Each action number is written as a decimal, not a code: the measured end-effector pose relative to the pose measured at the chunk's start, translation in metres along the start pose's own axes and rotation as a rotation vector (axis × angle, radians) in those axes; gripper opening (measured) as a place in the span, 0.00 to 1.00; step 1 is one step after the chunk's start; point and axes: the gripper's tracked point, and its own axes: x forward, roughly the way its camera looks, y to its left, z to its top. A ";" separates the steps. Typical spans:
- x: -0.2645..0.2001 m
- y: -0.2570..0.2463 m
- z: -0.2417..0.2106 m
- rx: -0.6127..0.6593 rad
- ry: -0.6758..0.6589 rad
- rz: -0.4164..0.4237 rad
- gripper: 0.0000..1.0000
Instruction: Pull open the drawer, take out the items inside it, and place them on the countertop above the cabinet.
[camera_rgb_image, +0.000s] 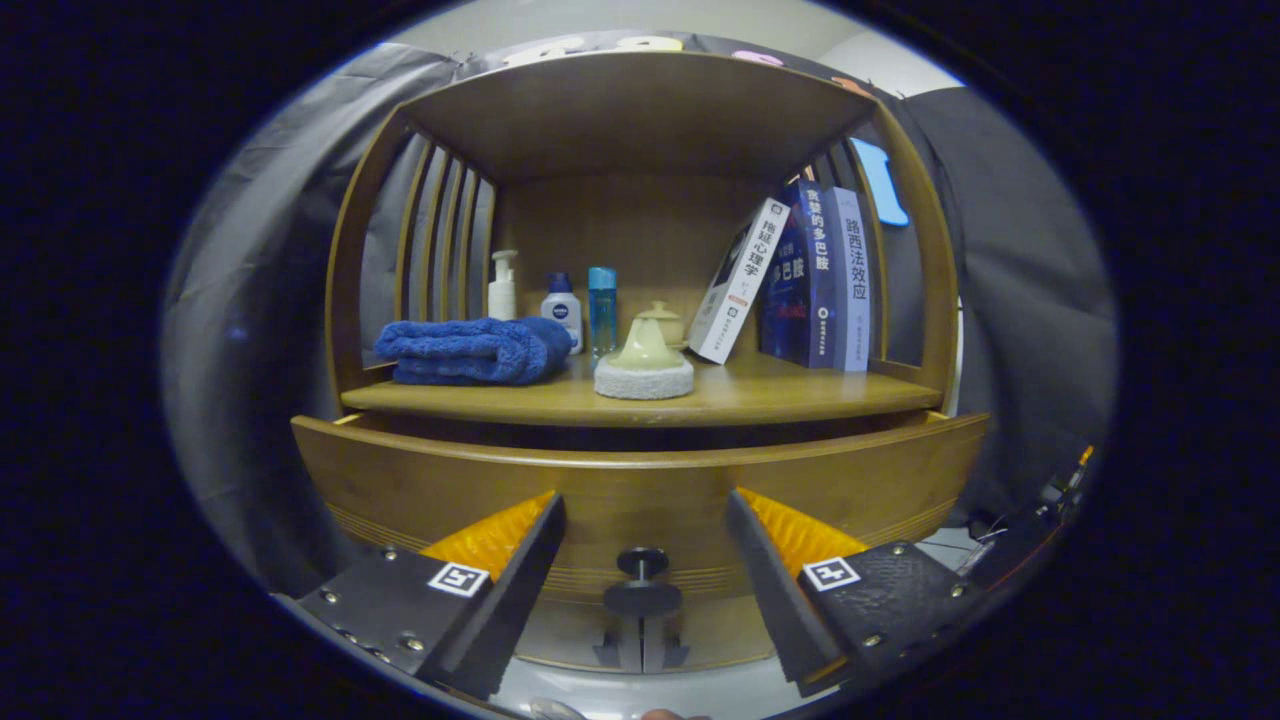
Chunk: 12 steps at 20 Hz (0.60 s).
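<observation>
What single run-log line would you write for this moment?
gripper: open, knob between fingers, ungrasped | drawer: slightly ajar | countertop: towel, bottles, books | phase: reaching for knob

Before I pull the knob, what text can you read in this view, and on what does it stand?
"拖延心理学": spine of the leaning white book.
"贪婪的多巴胺": spine of the dark blue book.
"路西法效应": spine of the rightmost book.
Print on the white bottle: too small to read.
The gripper is open, with its fingers either side of the drawer knob and apart from it.
</observation>
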 end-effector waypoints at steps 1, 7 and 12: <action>0.005 0.000 0.001 0.001 -0.006 0.000 0.98; 0.030 0.002 0.004 0.001 -0.008 -0.002 0.98; 0.037 0.001 0.003 -0.013 -0.022 -0.010 0.98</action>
